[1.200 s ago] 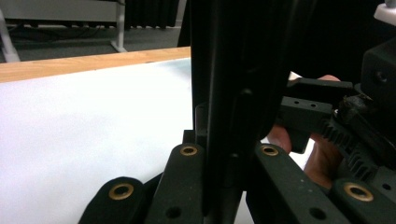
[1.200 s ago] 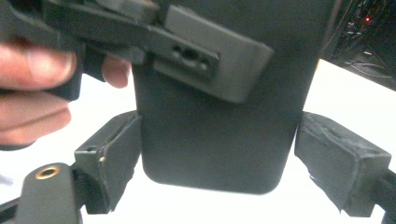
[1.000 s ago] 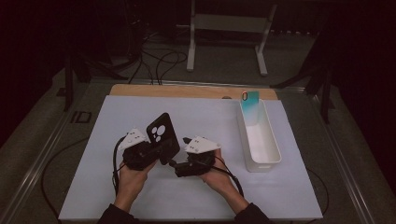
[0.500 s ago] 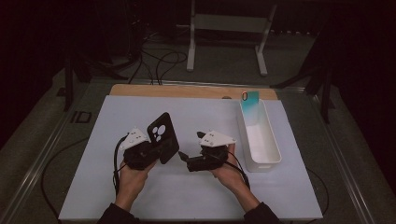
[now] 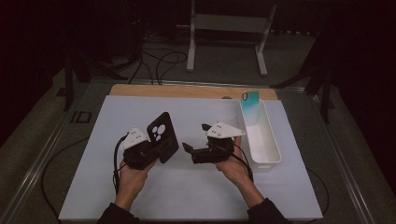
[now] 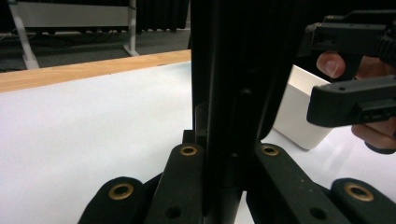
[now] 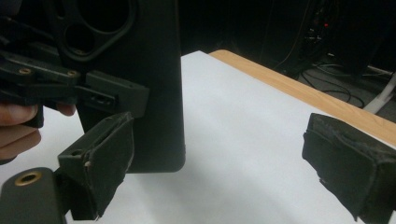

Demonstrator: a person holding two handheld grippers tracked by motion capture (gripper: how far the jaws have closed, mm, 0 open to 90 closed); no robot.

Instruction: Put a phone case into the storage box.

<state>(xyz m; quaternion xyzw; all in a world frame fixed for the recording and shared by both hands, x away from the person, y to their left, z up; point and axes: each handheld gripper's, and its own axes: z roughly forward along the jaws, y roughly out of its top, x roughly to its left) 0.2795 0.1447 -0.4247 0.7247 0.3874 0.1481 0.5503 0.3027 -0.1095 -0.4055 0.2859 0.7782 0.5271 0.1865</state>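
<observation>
Each hand carries a black tool topped by a pale grey three-cornered plate: the left tool (image 5: pixel 161 150) and the right tool (image 5: pixel 192 140). A black cable trails from each back along the forearm. Dark sleeves cover both arms near the bottom edge of the high view. Up close, the left tool's black linkage arms carry brass-ringed screw holes, and the right tool's fingers (image 7: pixel 108 163) end in rough, black, foam-like pads with frayed edges.

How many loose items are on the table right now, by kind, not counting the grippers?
Black phone case, clamped in the left gripper: 1
Teal phone case, standing at the tray's far end: 1
White tray: 1
Total: 3
</observation>
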